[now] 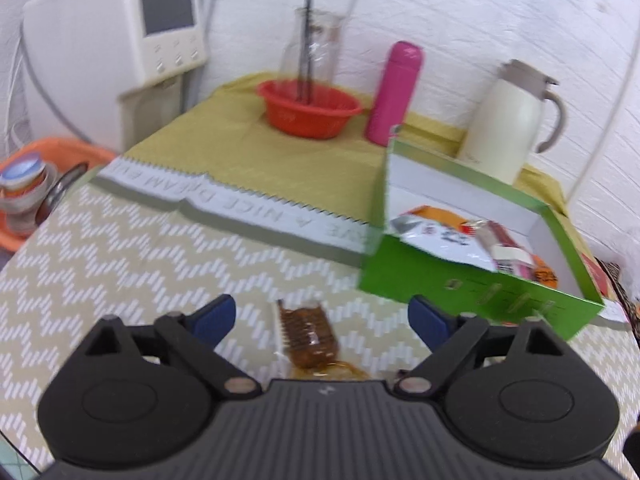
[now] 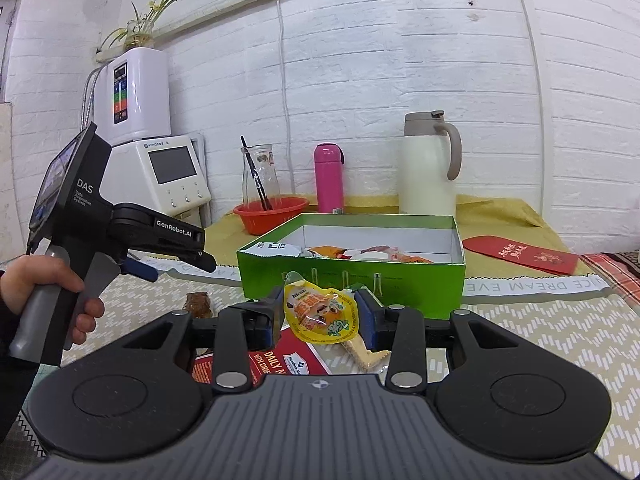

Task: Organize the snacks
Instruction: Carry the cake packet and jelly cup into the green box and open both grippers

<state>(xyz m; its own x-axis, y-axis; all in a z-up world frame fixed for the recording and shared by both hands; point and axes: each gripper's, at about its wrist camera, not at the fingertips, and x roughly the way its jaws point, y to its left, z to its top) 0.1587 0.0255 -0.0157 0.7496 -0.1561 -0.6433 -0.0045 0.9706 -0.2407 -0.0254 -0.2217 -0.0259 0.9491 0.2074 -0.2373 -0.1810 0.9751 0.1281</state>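
The right tool (image 2: pixel 319 312) clamps a yellow snack packet (image 2: pixel 320 310) just in front of the green box (image 2: pixel 352 276) of snacks. The left tool (image 1: pixel 322 320) gapes wide around a brown wrapped snack (image 1: pixel 308 332) lying on the bench (image 1: pixel 140 248).

Black ribbed tools (image 2: pixel 320 316) – blue pads (image 1: pixel 216 316), silver screws.

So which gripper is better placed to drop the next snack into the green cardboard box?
Right. The right gripper is already shut on the yellow snack packet, just in front of the green cardboard box. The left gripper is open, only straddling the brown wrapped snack.
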